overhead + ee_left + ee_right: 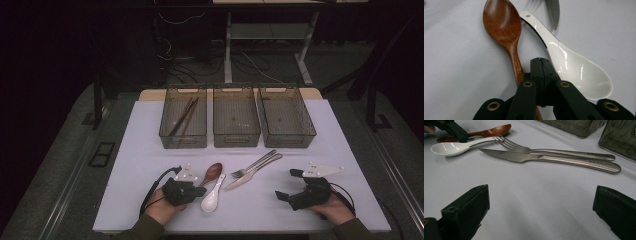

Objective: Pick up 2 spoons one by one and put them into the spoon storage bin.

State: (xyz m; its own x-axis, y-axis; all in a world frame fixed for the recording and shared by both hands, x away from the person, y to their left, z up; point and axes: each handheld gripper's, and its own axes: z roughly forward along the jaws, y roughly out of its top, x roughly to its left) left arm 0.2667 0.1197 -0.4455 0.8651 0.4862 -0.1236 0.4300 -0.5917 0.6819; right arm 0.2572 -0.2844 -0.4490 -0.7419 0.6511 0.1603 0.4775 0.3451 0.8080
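Wooden spoon (pixel 506 32) beside closed left gripper (pixel 541 65)

We note two hand-held grippers of matte black plastic. The left gripper (pixel 192 190), lower centre-left of the high view, carries a pale grey three-cornered plate dotted with small studs, and a black cable loops off toward the lower left. Its own view shows brass-ringed holes along the black jaw arms. The right gripper (pixel 290 186), lower right, bears a like plate and cable. Both sleeves are olive green.
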